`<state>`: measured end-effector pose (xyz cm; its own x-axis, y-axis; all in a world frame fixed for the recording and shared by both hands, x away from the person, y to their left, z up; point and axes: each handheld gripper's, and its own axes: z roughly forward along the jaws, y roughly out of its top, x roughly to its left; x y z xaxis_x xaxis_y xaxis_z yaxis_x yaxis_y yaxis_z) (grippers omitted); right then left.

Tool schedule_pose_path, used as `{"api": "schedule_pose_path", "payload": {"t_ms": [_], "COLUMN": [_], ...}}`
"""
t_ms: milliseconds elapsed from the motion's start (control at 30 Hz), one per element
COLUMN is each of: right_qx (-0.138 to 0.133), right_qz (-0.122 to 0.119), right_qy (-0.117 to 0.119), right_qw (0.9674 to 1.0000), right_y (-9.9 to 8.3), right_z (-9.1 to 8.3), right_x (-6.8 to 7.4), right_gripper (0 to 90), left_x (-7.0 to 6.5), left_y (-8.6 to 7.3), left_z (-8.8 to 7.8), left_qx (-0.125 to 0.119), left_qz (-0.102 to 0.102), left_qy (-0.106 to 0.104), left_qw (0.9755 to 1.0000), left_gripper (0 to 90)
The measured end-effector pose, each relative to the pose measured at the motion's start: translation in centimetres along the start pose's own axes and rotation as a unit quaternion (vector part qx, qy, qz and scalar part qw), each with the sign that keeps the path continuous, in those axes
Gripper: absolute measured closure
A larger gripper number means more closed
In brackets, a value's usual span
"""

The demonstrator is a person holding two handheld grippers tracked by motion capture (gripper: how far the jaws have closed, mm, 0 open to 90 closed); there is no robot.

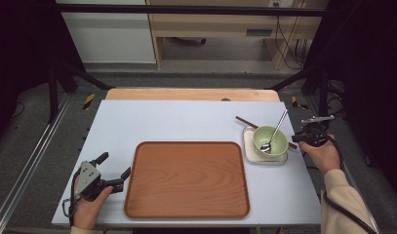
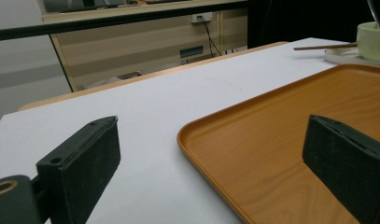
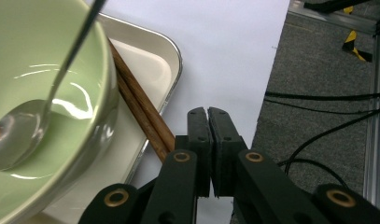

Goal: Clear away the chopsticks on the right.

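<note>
Bench (image 1: 186,122): flat matte white sheet laid over a pale wood top; a strip of that wood shows along the far edge.

Tray (image 1: 187,179): wood-grain, orange-brown, rectangular with rounded corners and a low raised rim. Sits toward the near edge, about centred. Nothing on it.

Dish (image 1: 248,146): shallow, off-white, squarish with rounded corners and a thin lip; near the right edge, just right of the tray's far right corner, apart from it.

Bowl (image 1: 270,140): glossy pale green, round, standing in the dish. Spoon (image 1: 275,130): polished metal, its scoop down in the bowl, its thin handle leaning out over the rim toward the far right.

Chopsticks (image 1: 246,122): dark brown wood, slim; they lie across the dish beneath the bowl's side, ends sticking out at the far left and at the right.

Left gripper (image 1: 111,170): held near the near-left corner, left of the tray. Jaws wide apart, holding nothing; in the left gripper view one pad stands over the white sheet, the other over the tray's rim area.

Right gripper (image 1: 299,138): at the right edge, beside the dish. Jaws pressed together, nothing between them. The chopstick ends lie just beside the jaws; contact unclear.
</note>
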<state>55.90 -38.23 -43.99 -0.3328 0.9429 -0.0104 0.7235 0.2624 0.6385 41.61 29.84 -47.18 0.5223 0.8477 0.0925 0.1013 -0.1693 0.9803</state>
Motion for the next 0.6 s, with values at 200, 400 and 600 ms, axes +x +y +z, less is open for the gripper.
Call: {"api": "schedule_pose_path", "payload": {"t_ms": [200, 400, 600], "right_qx": [-0.001, 0.002, 0.010], "right_qz": [-0.006, -0.019, -0.038], "right_qy": [-0.009, -0.020, -0.049], "right_qw": [0.9999, 0.9996, 0.9980], "right_y": [0.1, 0.4, 0.5], "right_z": [-1.1, -2.4, -3.7], "right_x": [0.0, 0.1, 0.1], "right_gripper": [83.4, 65.9, 46.8], "left_x": [0.2, 0.1, 0.1], "left_y": [0.2, 0.1, 0.1], "left_z": [-0.2, 0.0, -0.2], "left_qx": [-0.007, -0.004, -0.007], "left_qz": [-0.002, -0.003, -0.002], "left_qy": [-0.001, -0.003, -0.001], "left_qw": [1.0000, 1.0000, 1.0000], "left_gripper": [3.6, 3.6, 3.6]}}
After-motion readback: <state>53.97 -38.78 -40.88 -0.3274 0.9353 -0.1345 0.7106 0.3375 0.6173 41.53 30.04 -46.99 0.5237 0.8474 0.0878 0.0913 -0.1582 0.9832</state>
